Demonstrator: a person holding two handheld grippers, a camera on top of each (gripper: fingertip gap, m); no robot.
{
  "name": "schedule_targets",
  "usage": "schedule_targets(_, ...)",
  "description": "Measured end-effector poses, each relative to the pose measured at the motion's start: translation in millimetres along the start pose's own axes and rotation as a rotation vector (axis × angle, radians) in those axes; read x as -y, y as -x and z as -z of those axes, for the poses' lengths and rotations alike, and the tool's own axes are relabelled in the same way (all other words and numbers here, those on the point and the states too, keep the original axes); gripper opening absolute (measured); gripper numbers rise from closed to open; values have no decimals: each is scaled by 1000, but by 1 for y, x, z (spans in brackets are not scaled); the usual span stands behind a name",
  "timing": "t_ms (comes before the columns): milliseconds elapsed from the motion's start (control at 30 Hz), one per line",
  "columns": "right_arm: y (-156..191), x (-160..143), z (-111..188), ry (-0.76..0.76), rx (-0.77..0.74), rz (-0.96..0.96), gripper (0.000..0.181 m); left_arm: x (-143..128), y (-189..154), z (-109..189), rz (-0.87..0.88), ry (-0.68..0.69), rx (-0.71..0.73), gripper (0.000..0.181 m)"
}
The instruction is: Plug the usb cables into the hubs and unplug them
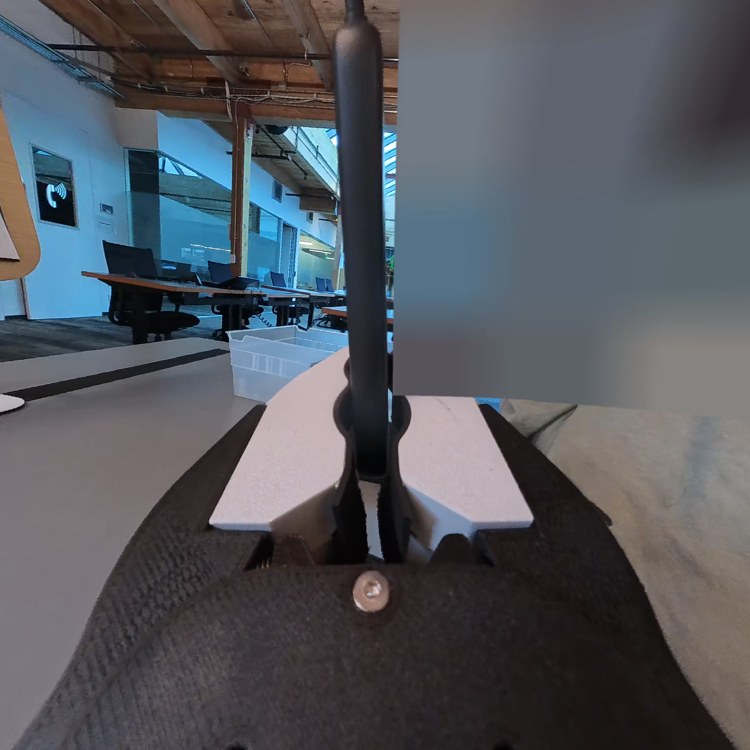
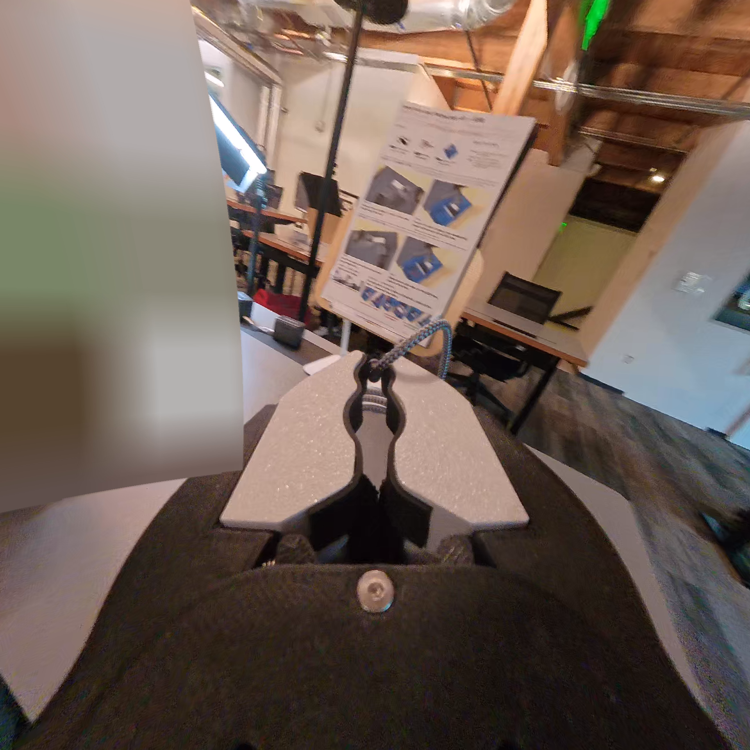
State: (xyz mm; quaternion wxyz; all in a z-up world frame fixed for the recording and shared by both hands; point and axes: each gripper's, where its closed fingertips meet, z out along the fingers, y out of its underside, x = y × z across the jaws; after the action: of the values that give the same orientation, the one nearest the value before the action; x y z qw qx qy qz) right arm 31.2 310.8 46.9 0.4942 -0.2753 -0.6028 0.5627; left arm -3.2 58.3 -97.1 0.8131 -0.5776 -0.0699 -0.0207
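Note:
In the left wrist view my left gripper [image 1: 367,389] is shut on a slim dark hub [image 1: 360,227]. The hub stands upright between the grey fingers [image 1: 292,446], seen edge-on, and narrows to a thin cable at the top of the frame. In the right wrist view my right gripper [image 2: 375,371] is shut on a grey-and-blue braided usb cable [image 2: 430,328] at its fingertips. The cable arches up to the right and drops behind the right finger. Its plug is hidden between the jaws. Neither gripper shows in the other's view.
A grey table [image 1: 101,426] lies below, with a clear plastic bin [image 1: 276,357] ahead of the left gripper and a white stand base [image 1: 8,404] at far left. A printed sheet on a stand [image 2: 426,227] and a small dark box [image 2: 289,330] are beyond the right gripper. Light fabric [image 1: 649,527] is at right. Tip to tip, the grippers are about 30 centimeters apart.

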Motion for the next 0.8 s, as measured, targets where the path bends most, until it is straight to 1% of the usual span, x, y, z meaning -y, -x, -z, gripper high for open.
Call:
schedule_targets(67, -14, -13, 5, 39, -60, -1, 5, -1, 0, 0, -4, 5, 1, 13)
schedule_targets(133, -25, -33, 8, 117, -93, -26, 5, -2, -1, -1, -7, 9, 0, 13)
schedule_targets(233, -32, -81, 8, 293, -99, -134, 5, -2, 1, -1, -7, 12, 7, 13)
schedule_targets(367, -35, -149, 12, 556, -142, -207, 6, -3, 2, -1, -9, 18, 15, 13)
schedule_targets(433, -33, -174, 15, 673, -152, -224, 9, -4, 2, -1, -10, 21, 18, 13)
schedule_targets(500, -28, -194, 17, 776, -141, -232, 13, -5, 2, -2, -13, 25, 20, 13)
schedule_targets(567, -23, -209, 20, 874, -131, -214, 15, -5, 2, -2, -13, 29, 19, 13)
schedule_targets(633, -24, -218, 23, 936, -149, -178, 21, -6, 2, -2, -19, 36, 22, 13)
schedule_targets(733, -24, -213, 15, 906, -159, -164, 22, -8, 4, -3, -22, 48, 33, 13)
schedule_targets(767, -22, -212, 14, 912, -156, -162, 22, -9, 4, -3, -20, 51, 36, 13)
schedule_targets(800, -21, -215, 16, 952, -156, -153, 23, -9, 4, -3, -19, 53, 36, 13)
